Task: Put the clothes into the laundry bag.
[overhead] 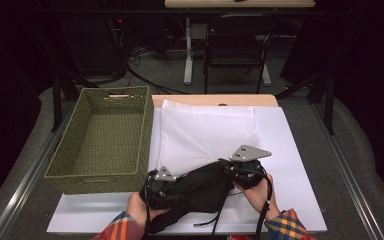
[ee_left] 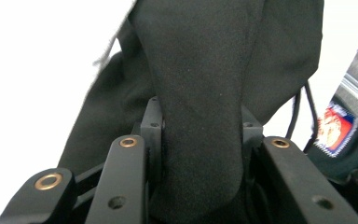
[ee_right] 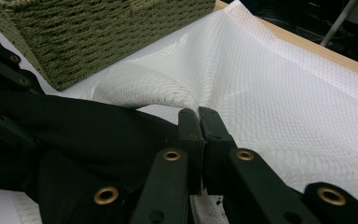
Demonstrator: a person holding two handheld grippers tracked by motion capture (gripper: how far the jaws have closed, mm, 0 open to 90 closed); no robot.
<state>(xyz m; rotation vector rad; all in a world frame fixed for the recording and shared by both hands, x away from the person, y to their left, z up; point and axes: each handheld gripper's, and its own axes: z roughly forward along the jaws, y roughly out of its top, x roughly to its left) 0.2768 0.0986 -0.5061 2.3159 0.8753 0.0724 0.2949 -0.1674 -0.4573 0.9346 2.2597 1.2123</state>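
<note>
- Black garment sits bunched between your two tools, over white mesh cloth.
- Your left hand-held gripper clamps a fold of it.
- Your right hand-held gripper is closed, pinching the mesh cloth's edge.

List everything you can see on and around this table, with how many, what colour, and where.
Basket: one, green woven, left part of the table.
White cloth: one, mesh-textured, spread beside the basket.
Black garment: one, near edge, bunched over the white cloth.
White board: one, under the cloths.
Chair: one, dark, beyond the table.
Left gripper: black, fingers closed on the black garment.
Right gripper: black, fingers shut at the garment's right end; whether cloth lies between them is unclear.
Sleeves: two, plaid, bottom edge.
</note>
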